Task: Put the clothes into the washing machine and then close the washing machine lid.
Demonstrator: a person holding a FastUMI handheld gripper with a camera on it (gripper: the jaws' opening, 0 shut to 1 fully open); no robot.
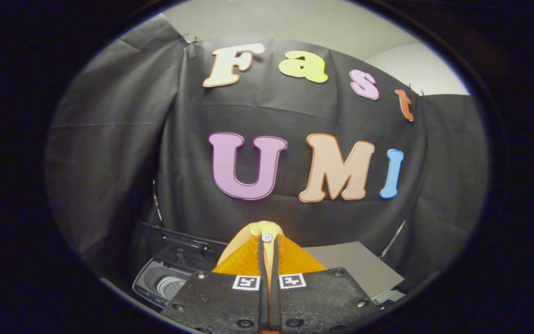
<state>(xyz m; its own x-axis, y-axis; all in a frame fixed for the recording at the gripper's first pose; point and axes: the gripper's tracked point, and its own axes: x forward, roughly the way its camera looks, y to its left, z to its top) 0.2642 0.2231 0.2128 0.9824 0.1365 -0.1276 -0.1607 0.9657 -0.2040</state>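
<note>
Clothes pinched in my fingers, washing machine low and to the left.

Clothes here means one orange garment (253, 260) with a small white button at its top; my gripper (267, 260) has its two black fingers (262, 278) drawn together on a fold of it, so I hold it raised, the cloth spreading to both sides of the fingers and standing up ahead of them. From where I hold it, the washing machine (165, 285) lies down and to the left, nearer than the booth wall, its lid (179, 241) tipped up and open at the far side. I can see part of the drum, pale and ribbed; I cannot tell whether anything lies inside. I judge the next move must carry the garment left and down over that opening. A grey board (364, 269) sits to the right.
</note>
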